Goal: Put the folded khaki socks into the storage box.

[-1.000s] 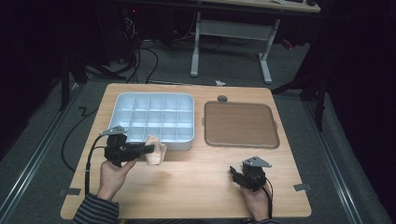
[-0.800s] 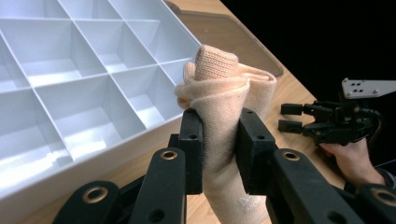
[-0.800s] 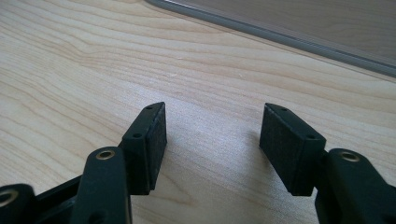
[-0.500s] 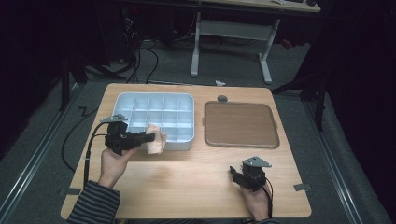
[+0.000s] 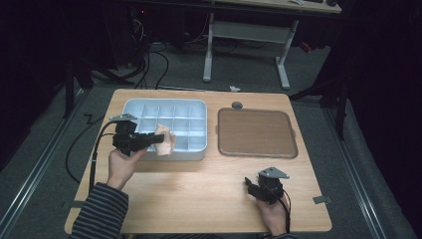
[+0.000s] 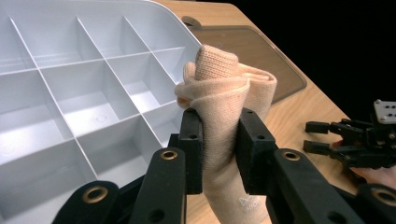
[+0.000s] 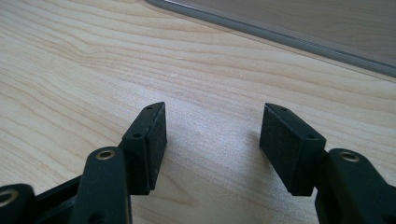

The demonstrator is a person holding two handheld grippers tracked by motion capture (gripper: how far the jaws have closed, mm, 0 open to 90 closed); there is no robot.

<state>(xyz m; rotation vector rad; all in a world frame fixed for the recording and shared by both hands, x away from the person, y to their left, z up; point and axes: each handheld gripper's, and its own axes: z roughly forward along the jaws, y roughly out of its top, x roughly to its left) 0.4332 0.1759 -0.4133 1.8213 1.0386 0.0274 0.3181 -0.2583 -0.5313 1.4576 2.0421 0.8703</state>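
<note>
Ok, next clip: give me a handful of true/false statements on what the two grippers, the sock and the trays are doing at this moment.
1. The left gripper is clamped on a folded beige sock. True.
2. The right gripper holds a second sock. False: its jaws stand open with nothing between them, low over the bare wooden table.
3. The sock already lies in a compartment of the white divided tray. False: it is still in the jaws, at the tray's near edge.
4. The brown tray sits to the right of the white divided tray. True.
5. The white tray's visible compartments hold nothing. True.
</note>
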